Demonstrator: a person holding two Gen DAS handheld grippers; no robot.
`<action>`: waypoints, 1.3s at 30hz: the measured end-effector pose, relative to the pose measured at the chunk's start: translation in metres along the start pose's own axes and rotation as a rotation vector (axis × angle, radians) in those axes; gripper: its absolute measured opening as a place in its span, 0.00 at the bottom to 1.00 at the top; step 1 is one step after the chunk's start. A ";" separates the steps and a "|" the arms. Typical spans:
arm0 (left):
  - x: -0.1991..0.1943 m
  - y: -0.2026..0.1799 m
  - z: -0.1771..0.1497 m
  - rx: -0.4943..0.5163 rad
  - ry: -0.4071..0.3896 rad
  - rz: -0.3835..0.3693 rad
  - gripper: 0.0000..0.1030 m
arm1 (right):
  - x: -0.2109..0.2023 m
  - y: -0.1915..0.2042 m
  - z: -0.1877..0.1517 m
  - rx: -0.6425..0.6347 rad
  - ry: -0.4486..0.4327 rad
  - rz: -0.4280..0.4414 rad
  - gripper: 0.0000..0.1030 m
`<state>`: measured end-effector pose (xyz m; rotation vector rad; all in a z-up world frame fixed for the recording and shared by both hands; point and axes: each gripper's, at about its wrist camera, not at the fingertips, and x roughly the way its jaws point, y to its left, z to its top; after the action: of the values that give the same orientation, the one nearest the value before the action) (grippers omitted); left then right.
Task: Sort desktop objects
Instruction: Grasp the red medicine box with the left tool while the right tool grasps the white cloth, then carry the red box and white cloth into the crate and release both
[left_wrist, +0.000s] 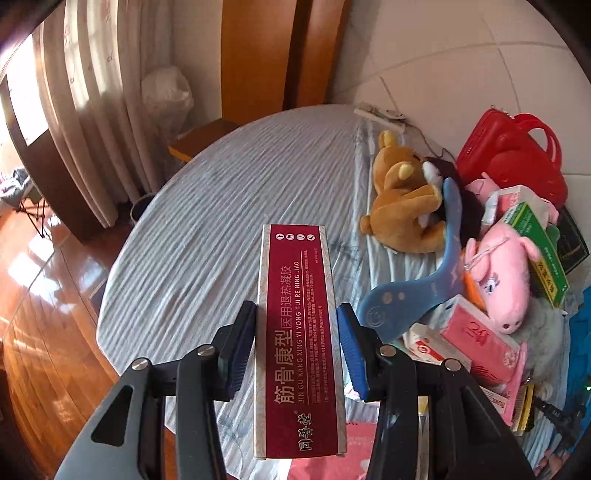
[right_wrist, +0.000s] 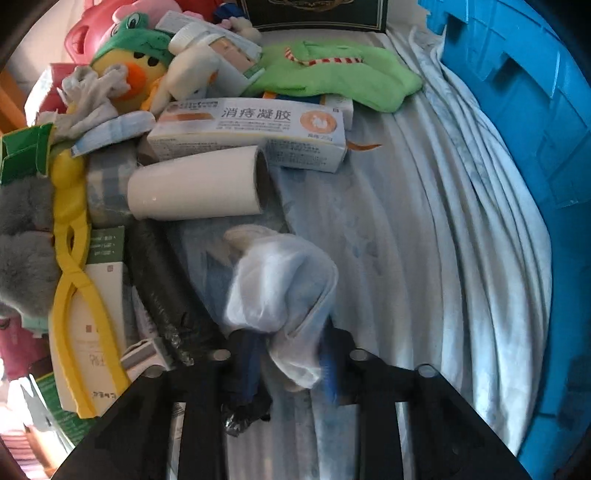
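Observation:
In the left wrist view my left gripper (left_wrist: 297, 321) is shut on a long dark red medicine box (left_wrist: 295, 280), its blue pads pressing the box's two long sides. The box hangs above a round table with a pale striped cloth (left_wrist: 221, 206). At the right lies a heap with a brown plush bear (left_wrist: 402, 195), a pink plush pig (left_wrist: 498, 277) and a blue plastic piece (left_wrist: 413, 291). In the right wrist view my right gripper (right_wrist: 290, 343) is shut on a crumpled white and pale blue cloth toy (right_wrist: 280, 280) lying on the tablecloth.
A blue plastic crate (right_wrist: 524, 122) stands at the right. Ahead lie a white paper cup (right_wrist: 195, 184) on its side, a white ointment box (right_wrist: 251, 129), a green plush (right_wrist: 332, 74), yellow plastic tongs (right_wrist: 70, 266) and a red basket (left_wrist: 513, 155). Wooden floor lies beyond the table's left edge.

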<state>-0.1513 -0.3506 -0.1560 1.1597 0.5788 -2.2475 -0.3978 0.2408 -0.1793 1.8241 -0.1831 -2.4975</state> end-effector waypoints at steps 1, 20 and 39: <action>-0.009 -0.004 0.001 0.015 -0.019 0.004 0.43 | -0.007 -0.001 -0.001 0.004 -0.023 0.009 0.21; -0.134 -0.179 -0.025 0.472 -0.284 -0.311 0.43 | -0.311 -0.049 -0.051 0.136 -0.698 0.112 0.21; -0.333 -0.567 -0.247 0.758 -0.375 -0.727 0.43 | -0.356 -0.359 -0.084 0.139 -0.701 -0.082 0.21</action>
<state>-0.2014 0.3156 0.0606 0.8508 -0.0607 -3.3879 -0.1964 0.6280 0.0885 0.9165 -0.3105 -3.1404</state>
